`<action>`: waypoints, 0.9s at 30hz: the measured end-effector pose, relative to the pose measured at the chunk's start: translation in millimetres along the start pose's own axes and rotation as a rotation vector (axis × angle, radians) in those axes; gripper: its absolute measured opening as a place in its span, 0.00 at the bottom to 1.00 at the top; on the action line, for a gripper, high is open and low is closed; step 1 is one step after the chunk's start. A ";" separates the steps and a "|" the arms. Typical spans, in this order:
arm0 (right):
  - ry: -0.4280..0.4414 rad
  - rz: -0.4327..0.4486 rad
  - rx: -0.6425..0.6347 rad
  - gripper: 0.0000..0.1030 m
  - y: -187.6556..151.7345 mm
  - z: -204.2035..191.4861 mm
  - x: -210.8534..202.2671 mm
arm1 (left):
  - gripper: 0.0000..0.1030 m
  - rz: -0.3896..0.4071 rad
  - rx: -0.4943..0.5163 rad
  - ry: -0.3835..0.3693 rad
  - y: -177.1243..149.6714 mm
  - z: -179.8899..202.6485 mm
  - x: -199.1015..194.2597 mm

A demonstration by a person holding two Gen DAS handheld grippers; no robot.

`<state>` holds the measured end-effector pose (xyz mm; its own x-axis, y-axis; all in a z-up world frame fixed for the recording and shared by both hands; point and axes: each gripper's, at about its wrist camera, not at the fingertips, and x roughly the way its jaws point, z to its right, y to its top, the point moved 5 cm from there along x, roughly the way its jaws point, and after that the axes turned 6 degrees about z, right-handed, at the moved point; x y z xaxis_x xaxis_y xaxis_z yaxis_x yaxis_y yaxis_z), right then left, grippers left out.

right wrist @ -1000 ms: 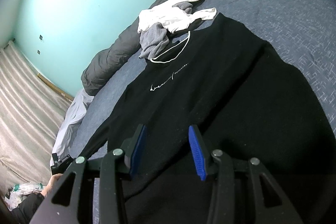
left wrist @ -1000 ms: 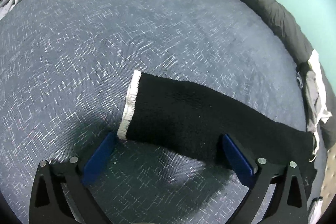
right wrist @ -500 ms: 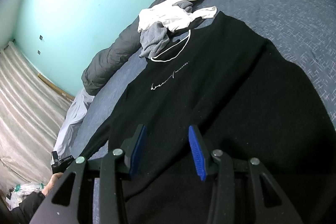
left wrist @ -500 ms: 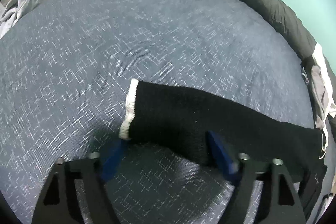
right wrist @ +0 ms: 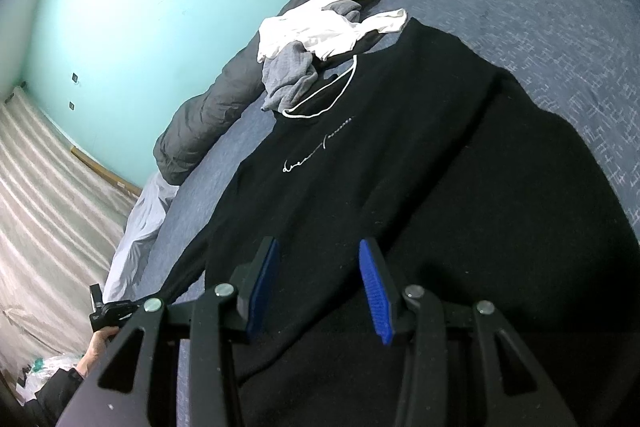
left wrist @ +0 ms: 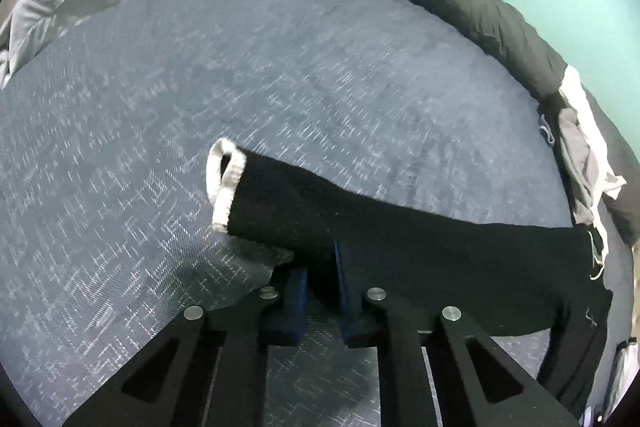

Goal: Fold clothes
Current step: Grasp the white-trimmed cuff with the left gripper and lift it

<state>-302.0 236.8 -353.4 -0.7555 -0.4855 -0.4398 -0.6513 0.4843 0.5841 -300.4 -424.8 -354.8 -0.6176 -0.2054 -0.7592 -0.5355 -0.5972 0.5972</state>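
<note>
Left wrist view, sleeve: black knit sleeve with a white ribbed cuff, running from frame centre to the right edge across the blue-grey flecked bedspread; cuff end raised, mouth gaping at centre left.
Left wrist view, jaws: left gripper at lower centre, blue pads drawn close together and pinching the sleeve's lower edge a little way back from the cuff.
Left wrist view, risk: thin bite on loose knit (only the edge seems caught), so likely to slip out if swung fast; cuff could droop and fold under itself.
Left wrist view, pose: tilted down over the bed, fingers pointing toward the top of the frame.

Right wrist view, garment: black sweater with white neck trim and small white script, spread flat front-up through the frame's middle; neckline at upper centre, touching a heap of white and grey clothes.
Right wrist view, jaws: right gripper at lower centre, blue pads parted, nothing between them.
Right wrist view, risk: body unpinned, so a pull on the sleeve may drag or wrinkle it; collar may snag the heap.
Right wrist view, pose: hovering over the lower torso, aimed toward the neckline; a sleeved hand with the other tool at lower left.
</note>
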 end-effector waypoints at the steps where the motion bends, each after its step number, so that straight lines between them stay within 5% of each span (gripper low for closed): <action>1: 0.001 0.000 0.003 0.42 0.3 0.6 -0.2 | 0.11 0.007 0.007 -0.004 2.5 1.2 -4.3; 14: 0.014 0.019 0.042 0.42 10.2 8.5 -9.9 | 0.11 0.084 0.157 -0.116 19.9 86.0 -82.9; 27: 0.003 0.034 0.101 0.41 22.9 27.1 -19.1 | 0.10 0.106 0.328 -0.306 12.4 237.6 -126.9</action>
<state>-304.4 276.9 -350.0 -0.7769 -0.4700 -0.4189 -0.6295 0.5710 0.5270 -365.5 -221.9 -189.5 -0.7942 0.0152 -0.6075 -0.5834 -0.2985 0.7553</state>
